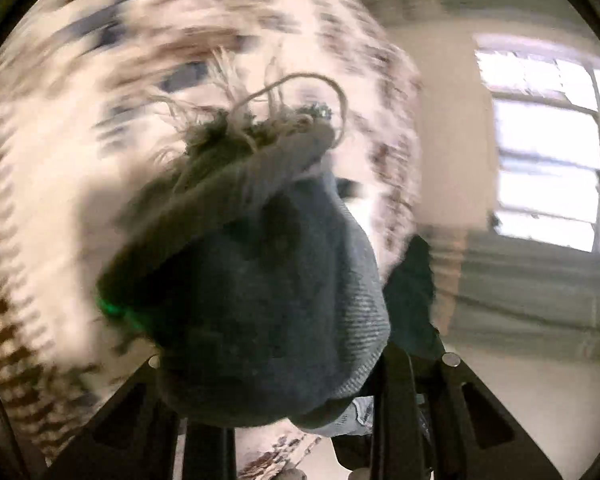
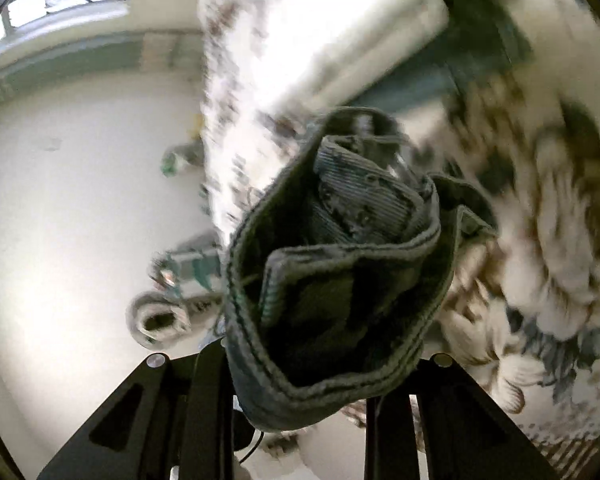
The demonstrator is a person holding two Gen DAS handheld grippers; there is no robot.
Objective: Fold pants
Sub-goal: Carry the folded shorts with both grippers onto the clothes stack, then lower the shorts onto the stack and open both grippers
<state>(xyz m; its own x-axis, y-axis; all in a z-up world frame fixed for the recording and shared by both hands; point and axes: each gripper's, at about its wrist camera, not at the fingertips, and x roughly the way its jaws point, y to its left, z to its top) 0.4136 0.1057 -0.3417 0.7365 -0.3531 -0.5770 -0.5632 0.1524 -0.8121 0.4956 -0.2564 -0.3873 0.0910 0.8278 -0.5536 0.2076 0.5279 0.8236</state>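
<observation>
Your left tool (image 1: 300,412) clamps the jeans' frayed hem (image 1: 256,280); your right tool (image 2: 312,400) clamps their stitched edge (image 2: 332,280).

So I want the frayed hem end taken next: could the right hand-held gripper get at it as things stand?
Probably not: the right hand-held gripper is already shut on bunched pants, so it would have to let go first. The frayed hem sits at the left hand-held gripper.
</observation>
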